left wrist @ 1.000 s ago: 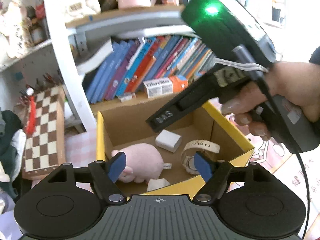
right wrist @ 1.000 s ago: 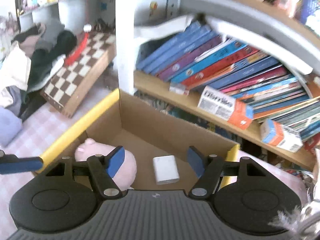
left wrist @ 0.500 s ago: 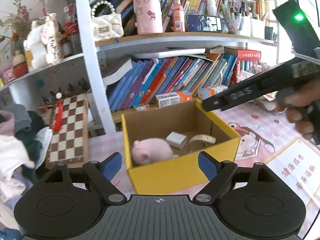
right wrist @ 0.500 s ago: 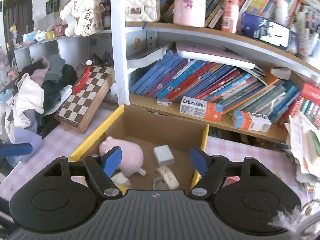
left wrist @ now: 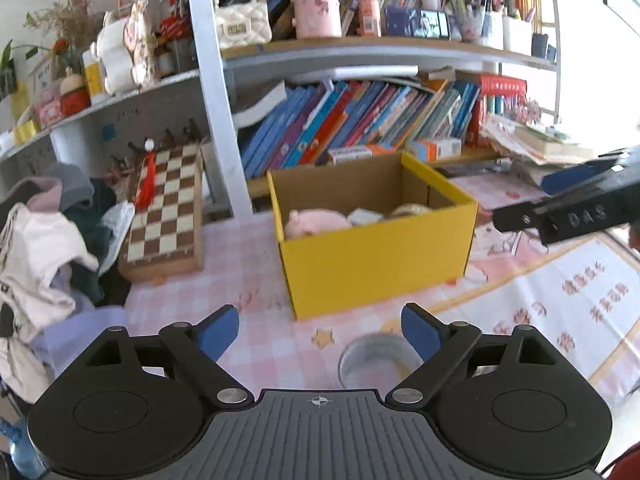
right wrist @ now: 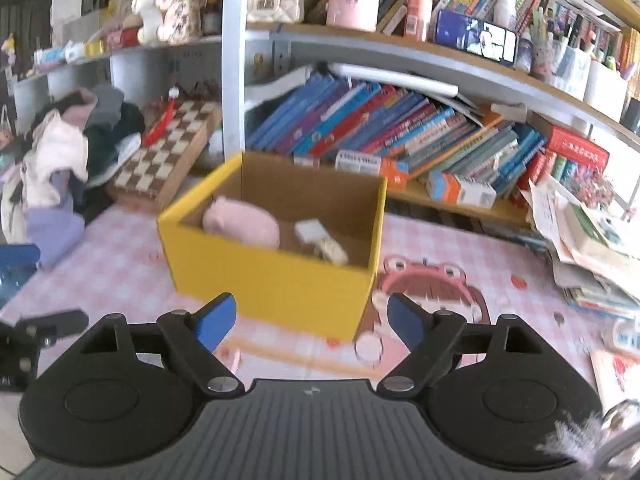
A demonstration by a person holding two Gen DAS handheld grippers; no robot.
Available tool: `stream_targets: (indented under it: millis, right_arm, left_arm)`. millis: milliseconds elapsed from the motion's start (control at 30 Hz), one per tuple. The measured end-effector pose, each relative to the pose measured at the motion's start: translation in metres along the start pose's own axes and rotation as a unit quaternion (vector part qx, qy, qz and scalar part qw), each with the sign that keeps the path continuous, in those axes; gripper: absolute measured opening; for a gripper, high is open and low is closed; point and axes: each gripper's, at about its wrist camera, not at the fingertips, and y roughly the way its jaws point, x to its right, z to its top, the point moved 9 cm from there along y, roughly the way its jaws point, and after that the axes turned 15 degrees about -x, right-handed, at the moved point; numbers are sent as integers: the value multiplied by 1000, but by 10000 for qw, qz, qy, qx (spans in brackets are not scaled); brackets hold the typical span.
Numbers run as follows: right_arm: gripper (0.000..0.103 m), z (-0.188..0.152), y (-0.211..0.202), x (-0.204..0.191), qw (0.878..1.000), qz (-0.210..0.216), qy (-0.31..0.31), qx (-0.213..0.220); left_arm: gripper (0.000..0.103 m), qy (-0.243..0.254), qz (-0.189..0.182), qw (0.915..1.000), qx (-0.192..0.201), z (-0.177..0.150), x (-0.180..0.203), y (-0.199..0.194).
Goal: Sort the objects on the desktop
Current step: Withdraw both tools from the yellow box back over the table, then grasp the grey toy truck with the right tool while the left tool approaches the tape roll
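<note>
A yellow cardboard box (left wrist: pixel 376 258) (right wrist: pixel 272 280) stands on the pink checked tablecloth. Inside lie a pink plush pig (left wrist: pixel 316 220) (right wrist: pixel 242 222), a white block (left wrist: pixel 362 216) (right wrist: pixel 311 230) and a cream strap-like item (left wrist: pixel 410 210) (right wrist: pixel 332 249). My left gripper (left wrist: pixel 320 330) is open and empty, back from the box and above a clear tape roll (left wrist: pixel 378 360). My right gripper (right wrist: pixel 310 320) is open and empty in front of the box; it also shows at the right edge of the left wrist view (left wrist: pixel 576 208).
A bookshelf with leaning books (left wrist: pixel 360 120) rises behind the box. A chessboard (left wrist: pixel 164 216) and a clothes pile (left wrist: pixel 48 240) lie at the left. Stacked papers (right wrist: pixel 592 240) sit at the right. A wooden ruler (right wrist: pixel 304 360) and a pink item lie below my right gripper.
Both grippers pulled back and away from above the box, which now looks smaller and farther. The tape roll came into the left wrist view.
</note>
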Motion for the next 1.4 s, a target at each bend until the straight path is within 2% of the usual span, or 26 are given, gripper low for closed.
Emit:
stream_targets:
  millis: [367,667,1000,1400]
  right_arm:
    - [87,-64,-8,-20,9996,-225,-37,-180]
    - [90,-110,5,-25,9970,-354,63,-678]
    - [91,-136,16,-33,9924,-186,247,-1193]
    - [91,-143,19,-27,9894,-205,456,-1364]
  left_arm:
    - [94,-91,-65,9996,-247,-34,17,0]
    - [94,-16,-45,9990,-433,-56,28,1]
    - [94,43,-148,9962,-862,-83,40,12]
    - [94,-165,-104,9928,-1178,-94,32,25]
